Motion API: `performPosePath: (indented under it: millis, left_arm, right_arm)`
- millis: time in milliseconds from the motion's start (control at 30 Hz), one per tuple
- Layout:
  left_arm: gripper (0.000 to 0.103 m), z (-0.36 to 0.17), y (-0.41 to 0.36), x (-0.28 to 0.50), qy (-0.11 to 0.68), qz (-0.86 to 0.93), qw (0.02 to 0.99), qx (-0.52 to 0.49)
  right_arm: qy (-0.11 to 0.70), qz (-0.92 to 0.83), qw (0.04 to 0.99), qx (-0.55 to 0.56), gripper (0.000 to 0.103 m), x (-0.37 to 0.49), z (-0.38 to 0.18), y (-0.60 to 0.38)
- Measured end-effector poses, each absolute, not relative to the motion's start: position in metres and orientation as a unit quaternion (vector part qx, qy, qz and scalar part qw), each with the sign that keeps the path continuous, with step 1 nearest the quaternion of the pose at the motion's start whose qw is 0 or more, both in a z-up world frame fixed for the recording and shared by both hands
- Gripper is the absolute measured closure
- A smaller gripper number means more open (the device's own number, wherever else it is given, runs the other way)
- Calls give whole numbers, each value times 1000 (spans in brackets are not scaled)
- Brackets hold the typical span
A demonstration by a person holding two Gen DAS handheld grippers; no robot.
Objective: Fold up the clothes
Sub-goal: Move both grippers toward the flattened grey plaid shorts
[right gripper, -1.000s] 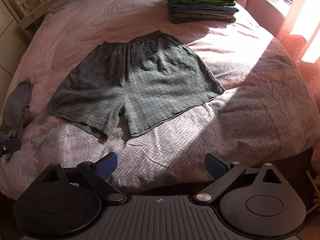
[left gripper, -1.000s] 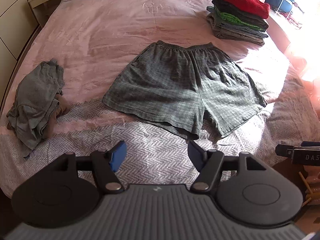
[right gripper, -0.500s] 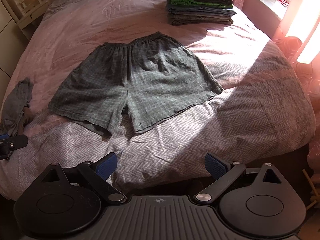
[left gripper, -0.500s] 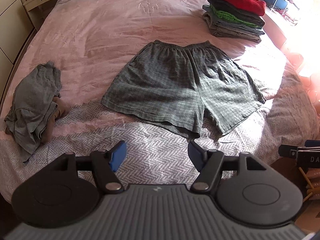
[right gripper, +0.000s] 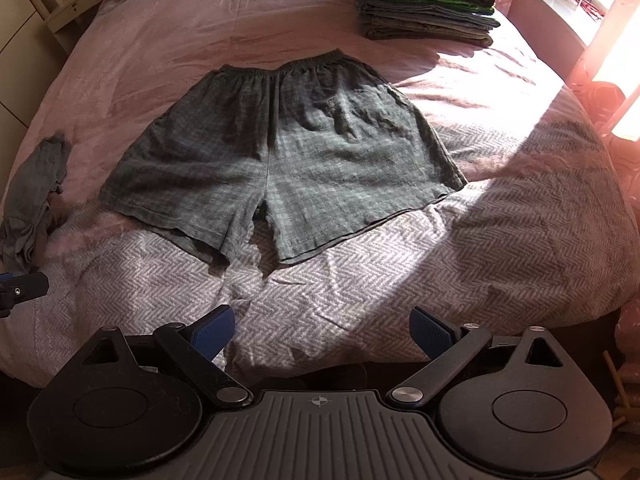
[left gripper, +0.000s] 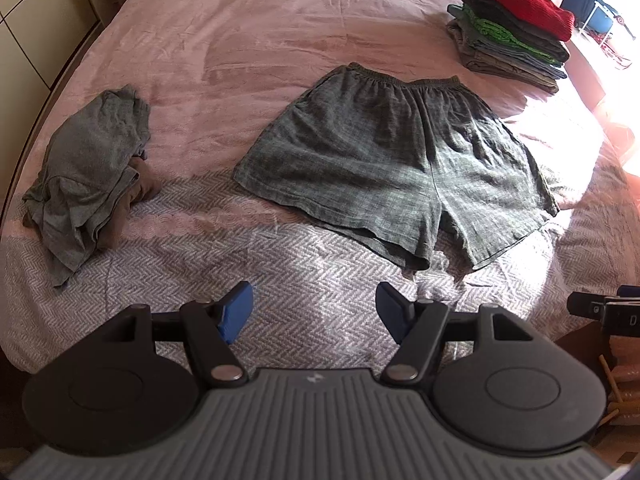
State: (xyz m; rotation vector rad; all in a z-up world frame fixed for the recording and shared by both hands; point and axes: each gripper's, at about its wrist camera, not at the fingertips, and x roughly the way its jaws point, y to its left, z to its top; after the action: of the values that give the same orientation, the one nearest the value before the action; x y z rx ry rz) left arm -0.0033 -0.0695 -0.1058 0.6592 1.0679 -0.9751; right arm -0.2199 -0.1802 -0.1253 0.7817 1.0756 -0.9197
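So at the far left of the bed (left gripper: 280,40) there's a crumpled grey garment (left gripper: 88,176) bunched up near the left edge, half on the pink sheet and half on the herringbone blanket (left gripper: 280,280), well apart from everything else.

Middle of the bed: the shorts (left gripper: 396,160), grey-green plaid, spread flat with the waistband on the far side and both leg hems pointing near. The leg ends lie over the blanket, the waist part sits on the pink sheet. A few wrinkles, but basically laid out, not folded at all.

Far right corner has the stack (left gripper: 516,40) of folded clothes, red one on top, a green one partway down, greys below. It's apart from the shorts, and sunlight is blowing out that right side.

Left gripper (left gripper: 316,312) hangs over the near blanket edge, blue pads wide apart, nothing between them, short of the shorts' hems. Right gripper (right gripper: 320,330) is the same deal in its own view: pads spread wide, empty, above the near edge of the bed, shorts beyond it.
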Motion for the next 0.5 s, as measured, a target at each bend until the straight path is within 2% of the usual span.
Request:
performPosePath:
  millis: [500]
  left_arm:
    - [39,-125,-88,18,486,-400,727,275]
  right_arm:
    - [485,-386,688,378,7,-251,-164,-230]
